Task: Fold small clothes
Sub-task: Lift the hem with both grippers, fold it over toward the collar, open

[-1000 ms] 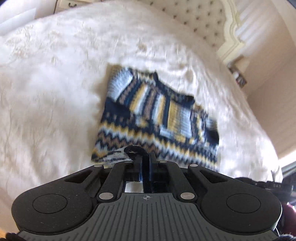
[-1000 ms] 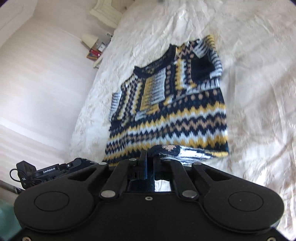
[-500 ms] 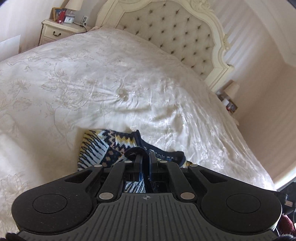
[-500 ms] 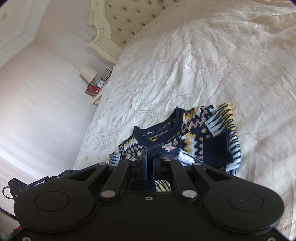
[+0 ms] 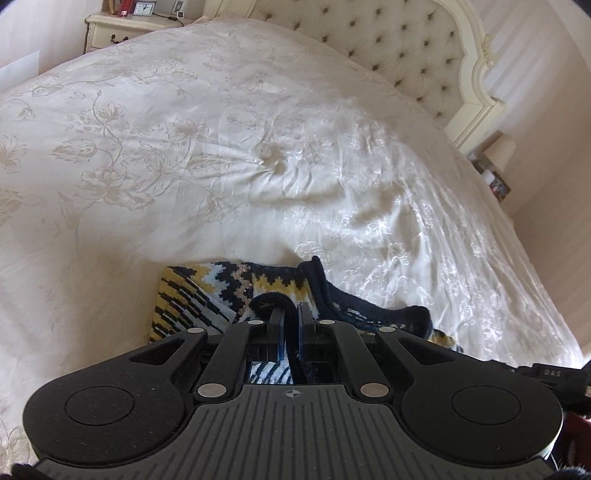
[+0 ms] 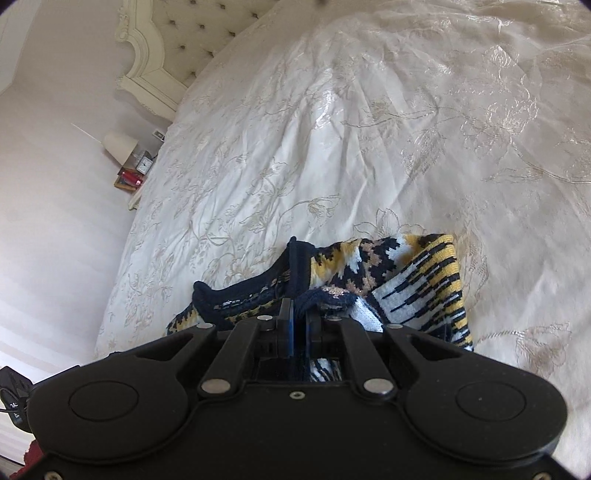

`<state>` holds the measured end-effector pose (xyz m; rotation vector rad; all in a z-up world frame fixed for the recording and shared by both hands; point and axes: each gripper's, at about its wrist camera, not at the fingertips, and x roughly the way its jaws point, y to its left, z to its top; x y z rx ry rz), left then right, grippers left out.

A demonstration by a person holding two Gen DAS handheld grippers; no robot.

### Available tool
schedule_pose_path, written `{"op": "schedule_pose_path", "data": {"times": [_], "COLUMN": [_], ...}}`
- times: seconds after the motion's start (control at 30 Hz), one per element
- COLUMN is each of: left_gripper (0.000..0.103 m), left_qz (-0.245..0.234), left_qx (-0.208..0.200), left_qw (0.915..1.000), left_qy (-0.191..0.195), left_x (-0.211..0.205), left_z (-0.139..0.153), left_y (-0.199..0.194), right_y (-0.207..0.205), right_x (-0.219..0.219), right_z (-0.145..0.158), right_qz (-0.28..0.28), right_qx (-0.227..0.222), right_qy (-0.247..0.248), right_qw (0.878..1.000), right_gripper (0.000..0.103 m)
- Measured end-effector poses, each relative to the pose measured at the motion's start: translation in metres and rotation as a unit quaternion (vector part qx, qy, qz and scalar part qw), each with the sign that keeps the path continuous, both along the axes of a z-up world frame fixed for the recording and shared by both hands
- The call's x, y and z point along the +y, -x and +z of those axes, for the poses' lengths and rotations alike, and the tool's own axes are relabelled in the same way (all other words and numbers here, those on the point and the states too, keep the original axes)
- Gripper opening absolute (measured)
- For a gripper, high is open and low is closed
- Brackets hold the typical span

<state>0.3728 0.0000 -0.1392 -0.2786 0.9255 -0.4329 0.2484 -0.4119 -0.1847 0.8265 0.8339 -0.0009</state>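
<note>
Left wrist view. The left gripper (image 5: 291,314) has its jaws nearly together, pinching a dark navy edge of the patterned sweater (image 5: 225,291), which loops over the left fingertip. The sweater, knitted in navy, yellow, white and tan zigzags, lies bunched just ahead of the gripper on the cream bedspread (image 5: 221,155); its navy neckband (image 5: 321,284) stands up to the right of the fingertips. Ahead and to both sides the bedspread is open, embroidered fabric, running up to the tufted headboard (image 5: 399,48). A nightstand (image 5: 122,29) stands at the far left corner, and a lamp (image 5: 502,151) beside the bed's right edge.

Right wrist view. The right gripper (image 6: 300,314) is likewise closed to a narrow slit on a navy hem of the same sweater (image 6: 417,280), the fabric folding over the right fingertip. The striped yellow-and-white section spreads to the right of the fingers; the neckband (image 6: 295,258) rises to the left. The bedspread (image 6: 369,129) stretches unobstructed ahead and right. Its left edge drops toward the wall, where a bedside table (image 6: 136,173) and the headboard (image 6: 166,44) stand.
</note>
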Motion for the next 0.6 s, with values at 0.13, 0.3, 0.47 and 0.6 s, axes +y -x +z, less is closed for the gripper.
{"op": "schedule_pose_path", "data": {"times": [0.13, 0.3, 0.47, 0.6], "left_gripper": [0.009, 0.027, 0.034, 0.036], "left_qz": [-0.001, 0.001, 0.034, 0.034], "left_qx": [0.019, 0.011, 0.008, -0.003], "left_qw": [0.9996, 0.9992, 0.9989, 0.9984], "left_qy": [-0.019, -0.039, -0.032, -0.046], "left_x": [-0.007, -0.01, 0.002, 0.006], "left_z": [-0.014, -0.013, -0.005, 0.005], "left_y": [-0.018, -0.029, -0.037, -0.03], "right_y": [-0.017, -0.029, -0.022, -0.018], "right_x": [-0.002, -0.002, -0.006, -0.003], "right_z": [-0.013, -0.015, -0.006, 0.007], "right_qz": [-0.004, -0.007, -0.027, -0.018], "right_qx": [0.02, 0.027, 0.01, 0.0], "right_qy": [0.006, 0.032, 0.048, 0.069], "right_qw": [1.0, 0.999, 0.998, 0.997], "right_gripper": [0.02, 0.041, 0.066, 0.066]}}
